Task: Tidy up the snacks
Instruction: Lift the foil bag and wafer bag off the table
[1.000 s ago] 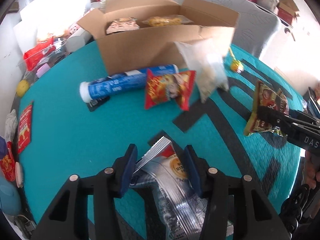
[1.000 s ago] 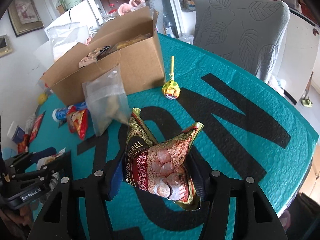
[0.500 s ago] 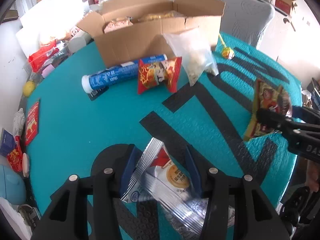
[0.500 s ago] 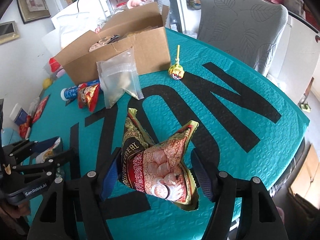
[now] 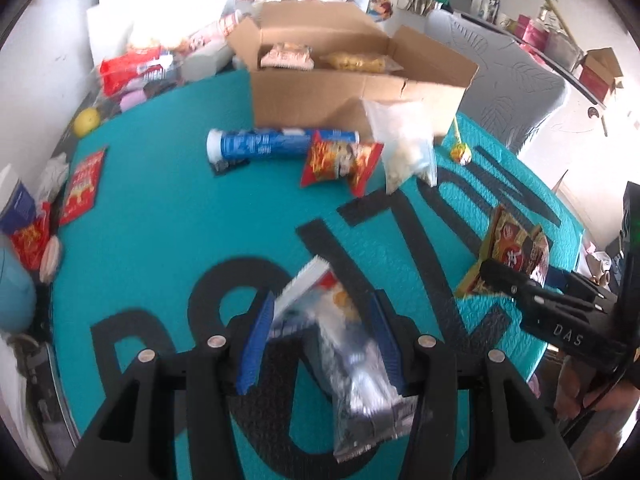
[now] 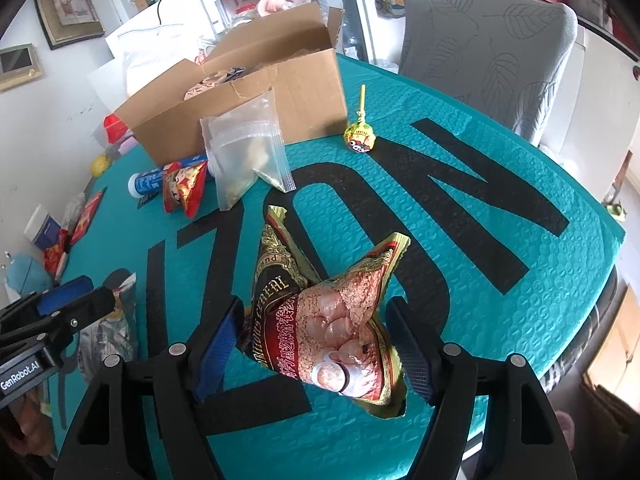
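My left gripper [image 5: 320, 316] is shut on a silver snack packet [image 5: 352, 364], held tilted just above the teal mat [image 5: 160, 220]. In the right wrist view it shows at the left edge [image 6: 80, 300]. My right gripper [image 6: 316, 312] straddles a crumpled red and gold snack bag [image 6: 280, 272] that rests on the mat. Its jaws are opening, and the pads stand just clear of the bag's sides. An open cardboard box [image 5: 300, 108] with several snacks inside stands at the far side of the mat.
In front of the box lie a blue tube [image 5: 272, 144], a small red snack packet [image 5: 340, 160], a clear zip bag [image 5: 404, 148] and a yellow lollipop [image 6: 360, 140]. Loose packets crowd the mat's left edge. A grey chair [image 6: 488, 48] stands behind the table.
The left gripper has lifted the silver packet off the mat and rolled a little. The right gripper's jaws have widened away from the red and gold bag, which stays on the mat.
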The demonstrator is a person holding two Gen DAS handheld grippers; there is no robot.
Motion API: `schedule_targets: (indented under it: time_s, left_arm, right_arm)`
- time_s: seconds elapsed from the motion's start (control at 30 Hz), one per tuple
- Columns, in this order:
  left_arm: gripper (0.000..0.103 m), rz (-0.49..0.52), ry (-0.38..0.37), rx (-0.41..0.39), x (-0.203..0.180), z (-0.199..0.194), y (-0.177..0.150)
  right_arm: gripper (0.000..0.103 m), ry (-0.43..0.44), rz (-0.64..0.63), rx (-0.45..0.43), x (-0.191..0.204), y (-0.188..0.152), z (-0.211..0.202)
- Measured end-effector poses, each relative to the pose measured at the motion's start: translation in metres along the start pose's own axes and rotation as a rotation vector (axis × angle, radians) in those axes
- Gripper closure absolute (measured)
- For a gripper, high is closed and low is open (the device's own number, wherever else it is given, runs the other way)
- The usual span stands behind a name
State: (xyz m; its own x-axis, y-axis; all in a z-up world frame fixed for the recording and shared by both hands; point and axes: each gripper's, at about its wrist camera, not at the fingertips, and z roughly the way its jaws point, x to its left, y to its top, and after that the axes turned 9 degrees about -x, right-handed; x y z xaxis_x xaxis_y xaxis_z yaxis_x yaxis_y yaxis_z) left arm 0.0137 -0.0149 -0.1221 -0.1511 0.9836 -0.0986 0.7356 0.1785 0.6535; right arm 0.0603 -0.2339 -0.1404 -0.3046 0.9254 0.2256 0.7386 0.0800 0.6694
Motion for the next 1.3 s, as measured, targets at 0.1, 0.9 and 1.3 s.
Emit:
schedule_targets:
  time_s: [0.1, 0.9, 1.3]
  left_arm:
    - [0.054, -0.032, -0.016, 0.010, 0.003, -0.004, -0.006]
    - [0.054, -0.049, 0.046, 0.052, -0.009, -0.013, -0.007]
    - [0.054, -0.066, 0.024, 0.106, -0.012, 0.021, -0.017]
  right_arm:
    - [0.028, 0.006, -0.007, 0.000, 0.002, -0.002, -0.001]
    - [0.027, 0.027, -0.014, -0.013, 0.002, -0.007, -0.005]
    - [0.027, 0.032, -0.026, -0.015, 0.002, -0.006, -0.002]
